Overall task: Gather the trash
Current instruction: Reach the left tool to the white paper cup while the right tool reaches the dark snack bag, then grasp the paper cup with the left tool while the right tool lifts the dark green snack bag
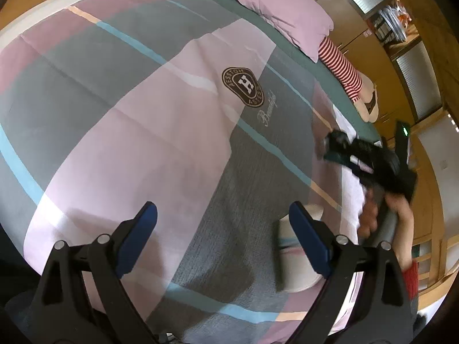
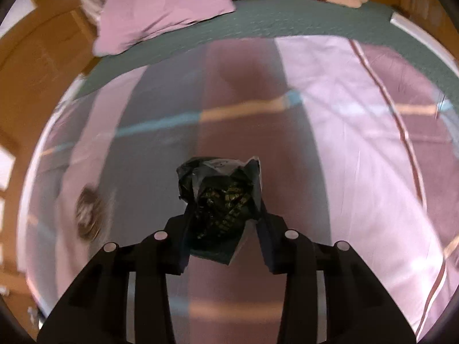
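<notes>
The wrapper (image 2: 221, 197) is a crumpled dark foil packet with yellow-green print and a pale, silvery torn edge. It sits clamped between the fingers of the right gripper (image 2: 222, 218), above the quilt (image 2: 344, 143), a smooth cloth in pink, grey and maroon blocks with thin blue and peach stripes. The left gripper (image 1: 223, 229) hangs with its blue-padded jaws wide apart and nothing between them; a white paper cup (image 1: 298, 261) lies just beside its right finger. A pink pillow (image 1: 282, 11) rests on the green sheet (image 1: 287, 54).

The bedspread (image 1: 172, 149) carries a dark oval badge (image 1: 243, 86) with a large "H" ringed by letters reading roughly "AESSTOM", and beside it the script word "Beautiful" (image 1: 266, 111).
</notes>
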Motion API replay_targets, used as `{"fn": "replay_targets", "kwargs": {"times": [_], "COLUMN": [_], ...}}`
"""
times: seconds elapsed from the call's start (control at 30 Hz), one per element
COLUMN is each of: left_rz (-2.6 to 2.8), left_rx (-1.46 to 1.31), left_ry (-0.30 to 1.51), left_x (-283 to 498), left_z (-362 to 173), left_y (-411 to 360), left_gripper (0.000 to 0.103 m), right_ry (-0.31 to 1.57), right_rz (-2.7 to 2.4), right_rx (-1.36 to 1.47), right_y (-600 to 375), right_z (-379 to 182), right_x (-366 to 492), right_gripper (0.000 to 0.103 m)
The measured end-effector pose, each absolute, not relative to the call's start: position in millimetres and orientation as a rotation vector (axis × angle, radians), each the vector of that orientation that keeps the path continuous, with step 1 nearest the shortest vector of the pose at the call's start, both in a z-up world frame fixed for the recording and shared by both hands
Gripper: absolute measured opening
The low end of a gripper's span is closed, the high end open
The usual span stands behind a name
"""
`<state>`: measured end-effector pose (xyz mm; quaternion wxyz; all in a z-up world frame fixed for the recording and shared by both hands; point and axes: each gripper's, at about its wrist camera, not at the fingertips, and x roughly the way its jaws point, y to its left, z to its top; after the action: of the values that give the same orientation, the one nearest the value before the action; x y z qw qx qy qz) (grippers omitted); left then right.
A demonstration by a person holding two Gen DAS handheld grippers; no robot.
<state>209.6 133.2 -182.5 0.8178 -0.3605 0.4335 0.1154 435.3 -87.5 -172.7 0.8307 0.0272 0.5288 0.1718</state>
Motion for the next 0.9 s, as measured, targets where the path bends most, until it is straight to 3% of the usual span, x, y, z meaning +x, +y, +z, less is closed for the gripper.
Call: {"fn": "replay_targets", "kwargs": {"times": [0.37,0.8,0.9], "left_rz": [0.224,-0.126,-0.138], "left_rx": [-0.715,-0.397,-0.286], "left_ry": [0.901,1.135,1.079], "left_x": [211.2,269.8,271.7], "left_z": [-177.2,-206.2,-202.4], "left_y": [126.6,23.2,12.5], "left_gripper": [0.093,0.097,0.076], "right_ry": [1.267,1.007,0.965], "right_rz": [0.579,0.308,0.268], "right_rx": [0.072,0.201,0.190], "right_y": [-111.1,-227.3,-246.2], "right_z": [-175.9,-119.7,-107.8], "right_x": [307.8,190.5,164.4], "right_gripper": [0.040,0.040,0.040]}}
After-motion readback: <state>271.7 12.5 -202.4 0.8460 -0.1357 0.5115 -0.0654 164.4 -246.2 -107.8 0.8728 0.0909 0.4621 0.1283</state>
